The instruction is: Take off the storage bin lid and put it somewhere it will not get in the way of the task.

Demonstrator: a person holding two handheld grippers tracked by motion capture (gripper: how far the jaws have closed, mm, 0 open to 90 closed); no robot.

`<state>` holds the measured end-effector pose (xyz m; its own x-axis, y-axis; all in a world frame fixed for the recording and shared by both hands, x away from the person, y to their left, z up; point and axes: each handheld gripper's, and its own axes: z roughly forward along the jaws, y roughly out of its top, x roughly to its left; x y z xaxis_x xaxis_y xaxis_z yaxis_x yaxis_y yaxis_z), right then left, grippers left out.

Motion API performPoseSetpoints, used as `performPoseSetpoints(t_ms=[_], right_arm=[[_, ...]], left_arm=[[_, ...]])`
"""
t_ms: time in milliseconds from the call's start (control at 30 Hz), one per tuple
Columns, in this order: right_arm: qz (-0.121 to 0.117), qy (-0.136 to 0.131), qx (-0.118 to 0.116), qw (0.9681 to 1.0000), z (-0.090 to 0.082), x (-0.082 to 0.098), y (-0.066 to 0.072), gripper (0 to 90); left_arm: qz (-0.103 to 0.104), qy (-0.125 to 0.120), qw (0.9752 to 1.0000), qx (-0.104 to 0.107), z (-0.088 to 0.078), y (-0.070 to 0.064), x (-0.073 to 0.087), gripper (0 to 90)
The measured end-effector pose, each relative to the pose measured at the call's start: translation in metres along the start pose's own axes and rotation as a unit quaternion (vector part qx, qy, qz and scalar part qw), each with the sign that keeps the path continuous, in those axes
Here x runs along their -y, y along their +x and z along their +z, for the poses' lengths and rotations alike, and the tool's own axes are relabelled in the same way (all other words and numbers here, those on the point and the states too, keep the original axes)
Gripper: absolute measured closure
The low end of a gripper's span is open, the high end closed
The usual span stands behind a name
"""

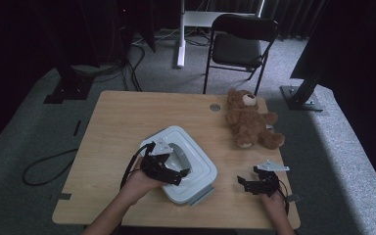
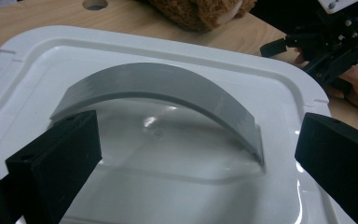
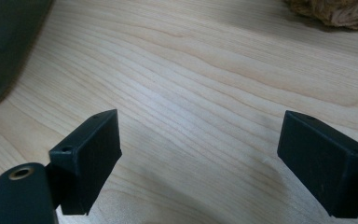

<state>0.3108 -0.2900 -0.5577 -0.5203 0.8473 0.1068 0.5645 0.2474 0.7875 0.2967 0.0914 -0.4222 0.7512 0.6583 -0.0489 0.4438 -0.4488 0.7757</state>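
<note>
Hovering over a white box (image 1: 188,166) near the worktop's (image 1: 122,122) front middle: left hand-held gripper (image 1: 169,171), jaws spread wide to either side of the grey arched handle (image 2: 163,88) on the lid (image 2: 37,56), gripping nothing, not touching the handle. Seen along the left gripper view: handle curving across the lid's recessed centre, one jaw at its near left end, the other off to the right past its far end. Resting low over bare wood near the front right corner: right hand-held gripper (image 1: 254,182), jaws wide apart and empty, well apart from the box. Lying on the back right of the worktop: brown teddy (image 1: 249,121), beside a round hole (image 1: 215,107). Standing on the carpet beyond the worktop: black folding chair (image 1: 237,41).
</note>
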Motion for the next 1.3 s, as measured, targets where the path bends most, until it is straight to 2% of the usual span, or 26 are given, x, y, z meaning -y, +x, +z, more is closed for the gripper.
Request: performPoseSetpoints(t_ms=[100,167,200,267,300,500,567,600,633,700,733,767,833,900,967,1033,1300], right_arm=[[-0.002,0.000,0.001,1.0000,0.000,0.000,0.000,12.4],[-0.002,0.001,0.001,1.0000,0.001,0.000,0.000,12.4],[-0.003,0.001,0.002,1.0000,0.001,0.000,0.000,12.4],[-0.003,0.003,0.002,1.0000,0.001,0.000,0.000,12.4],[-0.002,0.003,0.003,1.0000,0.001,0.000,0.001,12.4],[0.003,-0.001,-0.001,1.0000,0.000,0.000,-0.001,12.4],[0.005,-0.002,0.003,1.0000,0.000,0.001,-0.001,12.4],[0.003,-0.003,0.004,1.0000,0.000,0.001,-0.001,12.4],[0.001,-0.003,0.006,1.0000,0.000,0.001,-0.001,12.4],[0.000,-0.004,0.008,1.0000,0.000,0.001,0.000,12.4],[-0.003,-0.002,0.011,0.9999,0.000,0.002,0.000,12.4],[-0.005,-0.004,0.015,0.9999,0.000,0.002,0.001,12.4],[-0.012,-0.007,0.026,0.9996,0.000,0.002,0.003,12.4],[-0.019,-0.016,0.035,0.9991,-0.001,0.002,0.004,12.5],[-0.032,-0.022,0.055,0.9977,-0.001,0.003,0.005,12.4],[-0.033,-0.020,0.065,0.9971,0.000,0.004,0.003,12.5],[-0.028,-0.009,0.066,0.9974,0.001,0.004,0.001,12.8]], left_arm=[[0.001,0.011,0.9999,0.001,0.004,-0.001,0.000,1.0],[-0.002,0.016,0.9998,0.010,0.007,-0.001,0.000,1.7],[-0.001,0.017,0.9998,0.008,0.008,-0.002,-0.001,5.4],[0.006,0.016,0.9998,0.002,0.011,-0.005,-0.002,5.4],[0.010,0.015,0.9998,0.008,0.012,-0.006,-0.002,5.4],[0.017,0.010,0.9998,0.000,0.019,-0.009,-0.005,7.6],[0.011,0.009,0.9999,0.004,0.020,-0.008,-0.005,9.6],[0.010,0.005,0.9999,0.010,0.020,-0.008,-0.005,18.2],[0.006,0.004,0.9998,0.017,0.021,-0.008,-0.005,19.5],[0.008,-0.002,0.9999,0.015,0.022,-0.009,-0.005,19.7],[-0.001,-0.005,0.9998,0.018,0.022,-0.008,-0.005,28.2],[-0.005,-0.009,0.9998,0.018,0.022,-0.007,-0.005,28.5],[-0.010,-0.018,0.9996,0.018,0.022,-0.006,-0.004,36.1],[-0.007,-0.020,0.9997,0.010,0.022,-0.007,-0.003,38.2],[-0.006,-0.021,0.9997,0.011,0.023,-0.007,-0.003,43.1],[-0.008,-0.022,0.9997,0.012,0.023,-0.007,-0.003,43.7],[-0.010,-0.022,0.9995,0.021,0.026,-0.005,-0.006,48.4]])
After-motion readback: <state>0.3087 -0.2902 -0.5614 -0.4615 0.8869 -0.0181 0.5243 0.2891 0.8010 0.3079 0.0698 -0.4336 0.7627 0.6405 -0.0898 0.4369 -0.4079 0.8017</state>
